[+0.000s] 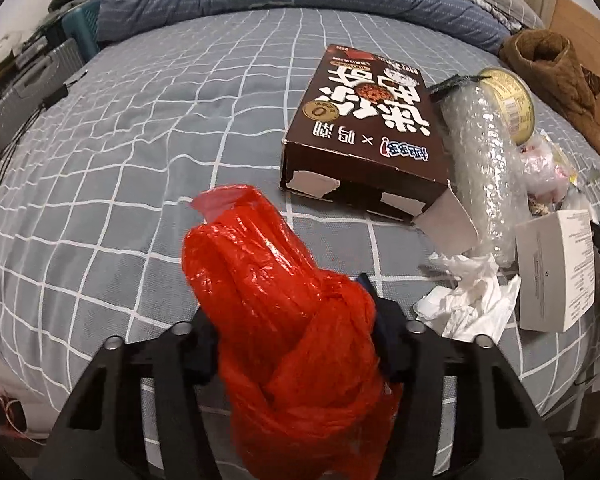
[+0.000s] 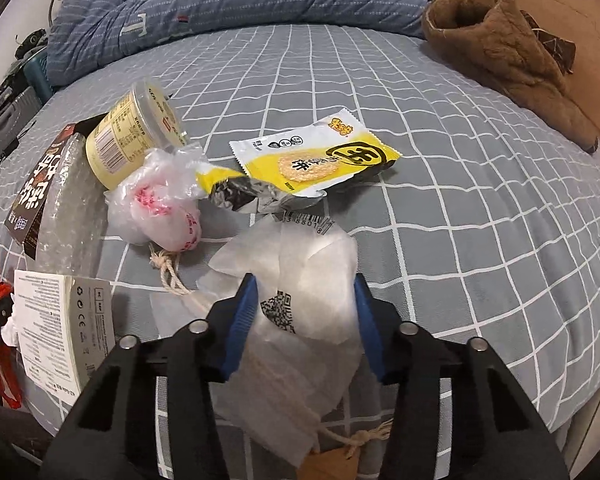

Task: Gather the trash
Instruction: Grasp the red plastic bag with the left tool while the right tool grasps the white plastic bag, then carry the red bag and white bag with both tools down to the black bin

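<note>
A crumpled red plastic bag fills the gap of my left gripper, which is shut on it over the grey checked bedsheet; the bag hides most of both fingers. My right gripper is shut on a white translucent drawstring pouch with a printed code, its blue pads pressing both sides. Loose trash lies between the two: a brown snack box, a roll of bubble wrap, a yellow tub, a yellow snack wrapper, a clear bag with pink print, crumpled tissue and a white carton.
A folded blue quilt lies across the head of the bed. A brown fleece garment sits at the right, near the bed's edge. A grey suitcase and cables stand beside the bed on the left. The sheet right of the trash is bare.
</note>
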